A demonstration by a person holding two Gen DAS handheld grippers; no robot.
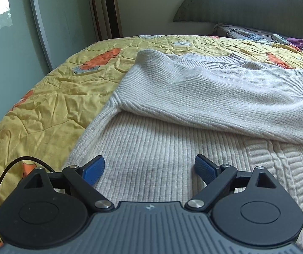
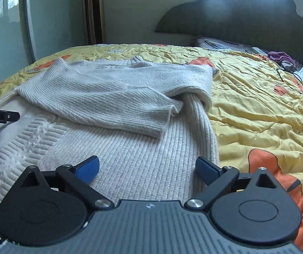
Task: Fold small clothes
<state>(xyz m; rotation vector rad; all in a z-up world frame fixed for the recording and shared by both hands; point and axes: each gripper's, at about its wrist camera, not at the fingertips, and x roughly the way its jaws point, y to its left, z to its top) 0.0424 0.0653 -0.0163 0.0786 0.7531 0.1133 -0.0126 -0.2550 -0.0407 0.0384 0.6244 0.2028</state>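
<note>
A cream ribbed knit sweater [image 1: 172,139] lies flat on the yellow bedspread [image 1: 45,97], with both sleeves folded across its chest. It also shows in the right wrist view [image 2: 130,148]. My left gripper [image 1: 149,168] is open and empty, low over the sweater's lower left part. My right gripper [image 2: 147,167] is open and empty, low over the sweater's lower right part, near its right side edge. The folded sleeve cuff [image 2: 168,114] lies ahead of the right gripper. The left gripper's body [image 2: 1,115] shows at the left edge of the right wrist view.
The bed has a dark cloud-shaped headboard [image 2: 236,17]. Near the pillow [image 2: 215,43] lie a white remote [image 2: 259,50], purple cloth [image 2: 282,58] and a black cable [image 2: 291,80]. A tall tower unit [image 1: 109,8] and a glass door [image 1: 7,42] stand at the left.
</note>
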